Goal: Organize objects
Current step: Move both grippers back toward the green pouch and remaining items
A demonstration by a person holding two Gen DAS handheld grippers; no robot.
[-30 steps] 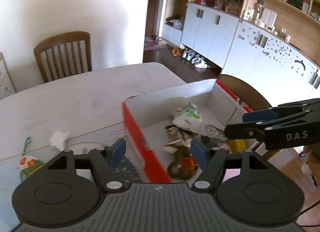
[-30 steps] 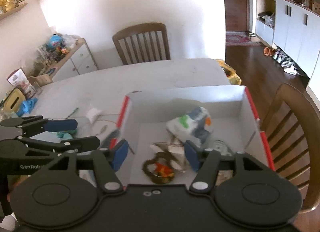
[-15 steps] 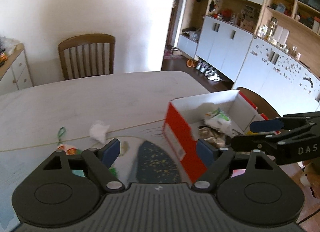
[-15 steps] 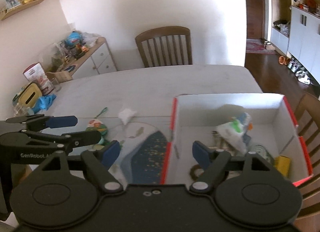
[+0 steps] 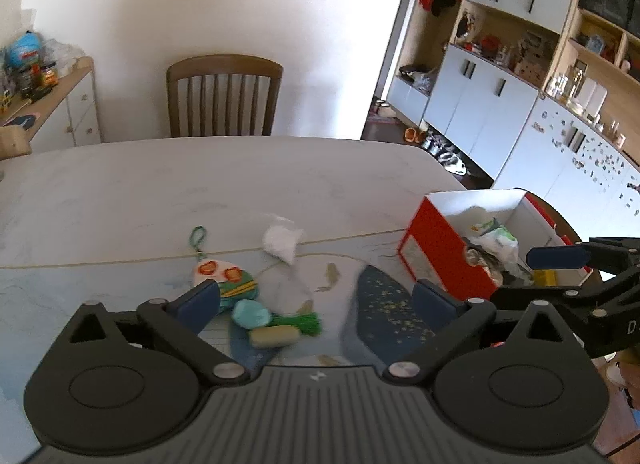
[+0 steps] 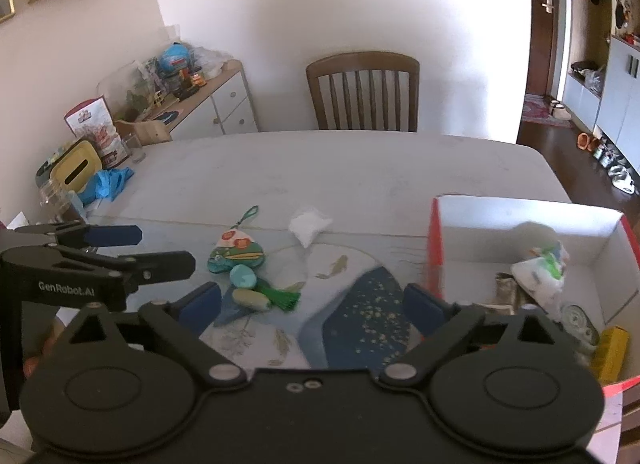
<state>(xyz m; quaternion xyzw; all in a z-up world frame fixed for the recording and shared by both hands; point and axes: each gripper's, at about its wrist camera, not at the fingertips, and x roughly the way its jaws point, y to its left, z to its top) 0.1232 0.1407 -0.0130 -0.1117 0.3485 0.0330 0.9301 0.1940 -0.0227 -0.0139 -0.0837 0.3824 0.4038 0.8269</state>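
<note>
Left gripper (image 5: pixel 316 300) spread wide, nothing between the blue-padded fingers (image 5: pixel 198 304); right gripper (image 6: pixel 312 302) likewise wide open and empty-handed. Just ahead of both tools, on a pale blue placemat printed with a dark blue speckled wave and small fish (image 6: pixel 362 304): a cluster of a round turquoise pebble-shaped piece (image 5: pixel 251 314), a beige oblong piece (image 5: pixel 275 336) touching it, and a green fringed tassel (image 5: pixel 306 323) trailing to the right. Directly behind the pebble, a fish-shaped fabric charm in green, white and orange with a green cord loop (image 6: pixel 236 252), lying flat, loop pointing away. A little further, ahead and slightly right of the charm, a crumpled white tissue wad (image 5: pixel 281 242) at the mat's far edge. Off to the right of the left tool and ahead-right of the right one, an open red-sided cardboard box with white inside walls (image 6: pixel 524 219), standing on the pale marble-look table (image 5: pixel 200 183) near its right edge. Inside the box: a crumpled white plastic packet with green and orange print (image 6: pixel 542 274) leaning against other contents, brownish foil wrappers (image 6: pixel 505 284) beside it, a round grey tin-like object (image 6: pixel 578 322) and a yellow rectangular block (image 6: pixel 610 350) in the near right corner. Farthest, a brown slatted wooden chair (image 5: pixel 224 97) pushed against the table's far side.
</note>
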